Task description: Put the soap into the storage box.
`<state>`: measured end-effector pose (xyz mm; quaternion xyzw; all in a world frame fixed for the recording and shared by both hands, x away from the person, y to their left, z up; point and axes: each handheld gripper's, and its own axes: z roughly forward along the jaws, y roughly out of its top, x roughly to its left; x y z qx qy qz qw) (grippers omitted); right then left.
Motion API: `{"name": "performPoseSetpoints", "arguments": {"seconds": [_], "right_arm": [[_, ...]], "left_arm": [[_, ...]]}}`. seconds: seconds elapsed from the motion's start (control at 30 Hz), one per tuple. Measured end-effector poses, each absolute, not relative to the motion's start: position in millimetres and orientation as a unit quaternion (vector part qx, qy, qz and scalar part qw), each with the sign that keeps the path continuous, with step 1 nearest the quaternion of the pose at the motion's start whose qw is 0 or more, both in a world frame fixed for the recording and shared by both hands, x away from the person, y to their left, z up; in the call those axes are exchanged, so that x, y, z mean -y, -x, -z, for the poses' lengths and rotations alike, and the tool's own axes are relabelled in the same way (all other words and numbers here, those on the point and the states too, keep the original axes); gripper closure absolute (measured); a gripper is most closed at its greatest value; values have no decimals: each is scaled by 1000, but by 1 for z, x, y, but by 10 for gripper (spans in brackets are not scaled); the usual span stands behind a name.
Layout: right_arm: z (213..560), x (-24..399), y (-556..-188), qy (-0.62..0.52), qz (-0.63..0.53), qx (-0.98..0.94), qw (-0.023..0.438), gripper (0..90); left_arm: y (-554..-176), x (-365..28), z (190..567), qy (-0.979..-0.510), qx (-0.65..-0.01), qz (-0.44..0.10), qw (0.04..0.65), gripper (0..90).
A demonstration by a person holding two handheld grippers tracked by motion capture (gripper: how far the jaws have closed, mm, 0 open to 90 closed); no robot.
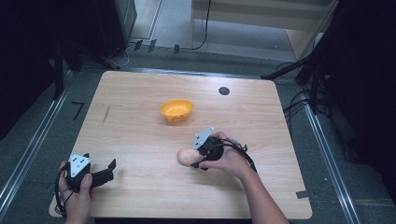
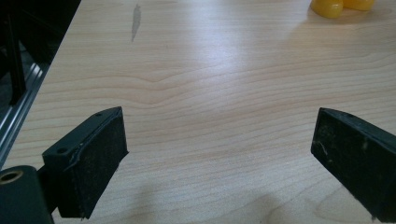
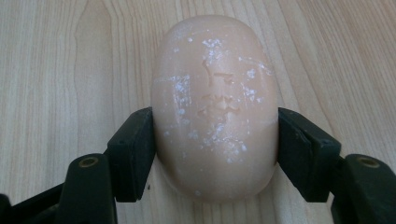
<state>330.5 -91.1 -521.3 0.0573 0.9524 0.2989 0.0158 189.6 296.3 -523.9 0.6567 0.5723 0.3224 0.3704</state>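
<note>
Left gripper (image 1: pixel 108 170) rests at the near left corner of the pale wood-grain table (image 1: pixel 140 98), its jaws spread wide over bare wood. Right gripper (image 3: pixel 215 149), near the table's middle, is clamped on the soap (image 3: pixel 215 107): a smooth, pinkish oval bar with white flecks and an embossed mark too worn to read, one black pad on each long side. Beyond sits a glossy yellow bowl (image 1: pixel 176 111), well apart.

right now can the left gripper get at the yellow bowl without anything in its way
Probably yes. The left gripper sits open at the table's near left corner, and bare wood lies between it and the yellow bowl. The soap bar in the right gripper lies off to the side.
</note>
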Motion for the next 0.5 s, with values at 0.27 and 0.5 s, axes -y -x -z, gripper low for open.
{"name": "performPoseSetpoints", "arguments": {"seconds": [0.27,0.5], "right_arm": [[522,97,-334,-60,-301,-952,15,339],[521,96,-332,-53,-301,-952,16,340]], "left_arm": [[-190,-296,524,-657,-572,-323,370,41],[-190,-296,524,-658,-571,-323,371,43]]}}
